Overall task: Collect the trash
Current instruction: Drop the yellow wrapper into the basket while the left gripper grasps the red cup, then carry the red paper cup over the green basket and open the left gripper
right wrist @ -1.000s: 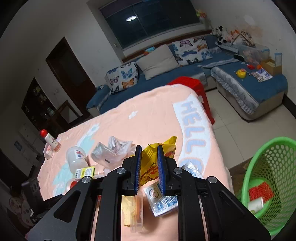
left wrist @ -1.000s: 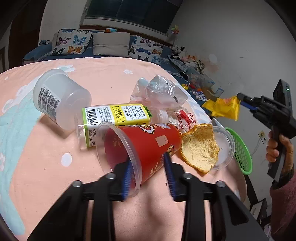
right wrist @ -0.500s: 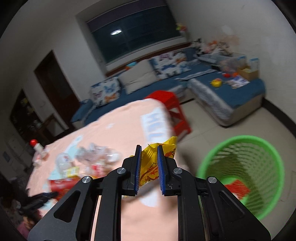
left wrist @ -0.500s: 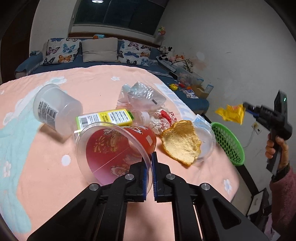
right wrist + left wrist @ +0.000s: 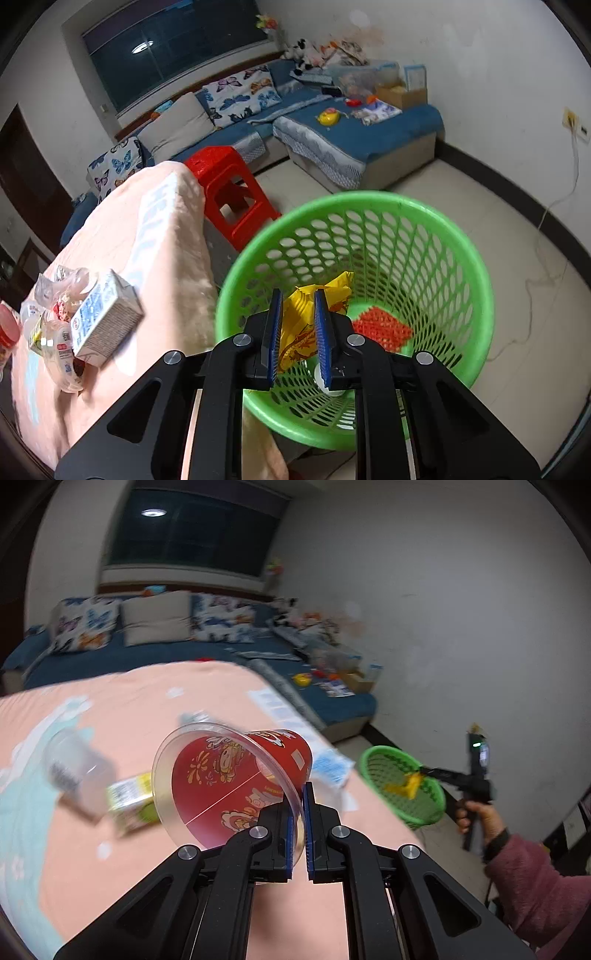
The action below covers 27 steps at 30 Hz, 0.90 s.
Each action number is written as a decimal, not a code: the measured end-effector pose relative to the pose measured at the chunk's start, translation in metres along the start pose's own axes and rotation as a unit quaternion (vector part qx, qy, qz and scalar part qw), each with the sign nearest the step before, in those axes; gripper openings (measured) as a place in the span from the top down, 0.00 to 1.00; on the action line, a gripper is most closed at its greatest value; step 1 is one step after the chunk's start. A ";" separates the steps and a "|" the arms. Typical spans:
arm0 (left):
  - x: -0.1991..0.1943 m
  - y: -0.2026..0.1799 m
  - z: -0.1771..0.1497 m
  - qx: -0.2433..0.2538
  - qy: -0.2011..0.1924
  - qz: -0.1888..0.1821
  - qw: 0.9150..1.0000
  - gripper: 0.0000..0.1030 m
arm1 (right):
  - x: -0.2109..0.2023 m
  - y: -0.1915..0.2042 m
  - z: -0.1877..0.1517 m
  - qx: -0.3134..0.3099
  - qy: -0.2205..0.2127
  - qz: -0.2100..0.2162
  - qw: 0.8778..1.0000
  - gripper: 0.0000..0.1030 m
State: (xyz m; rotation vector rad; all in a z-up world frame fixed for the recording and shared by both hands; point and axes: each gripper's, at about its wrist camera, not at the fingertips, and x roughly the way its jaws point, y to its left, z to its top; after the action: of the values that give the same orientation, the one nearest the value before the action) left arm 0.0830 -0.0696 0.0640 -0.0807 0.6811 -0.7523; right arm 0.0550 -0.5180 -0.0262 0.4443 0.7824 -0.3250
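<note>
My left gripper (image 5: 299, 794) is shut on the rim of a clear plastic cup with a red printed liner (image 5: 236, 775), which hangs tilted above the pink table cloth (image 5: 129, 709). Over the green mesh basket (image 5: 369, 199) my right gripper (image 5: 297, 295) points down, its jaws opening. A crumpled yellow wrapper (image 5: 332, 291) sits between its pads, which still touch it. In the left wrist view the same right gripper (image 5: 424, 771) shows small over the basket (image 5: 373, 760), held by a hand (image 5: 476, 819) in a pink sleeve.
The basket holds a red mesh piece (image 5: 380, 328) and stands on the floor by the table's corner. A blue-white carton (image 5: 103, 321) and clear cups (image 5: 55, 354) lie near that edge. A clear tub (image 5: 74, 771) and yellow-green carton (image 5: 129, 805) are blurred. Beyond stands a red stool (image 5: 229, 188).
My left gripper closed on the cup's rim and lifted it off the table. My right gripper carried the yellow wrapper from over the table to over the green basket and tipped downward.
</note>
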 end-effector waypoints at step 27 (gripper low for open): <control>0.295 -0.210 0.020 0.126 0.182 -0.150 0.964 0.95 | -0.064 -0.049 -0.035 0.009 -0.044 -0.040 0.998 0.44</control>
State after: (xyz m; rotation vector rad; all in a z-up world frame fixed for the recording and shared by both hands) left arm 0.1240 -0.4204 -0.0162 0.1965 0.9278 -1.1575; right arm -0.0310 -0.5352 -0.0138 0.4132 0.7124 -0.4235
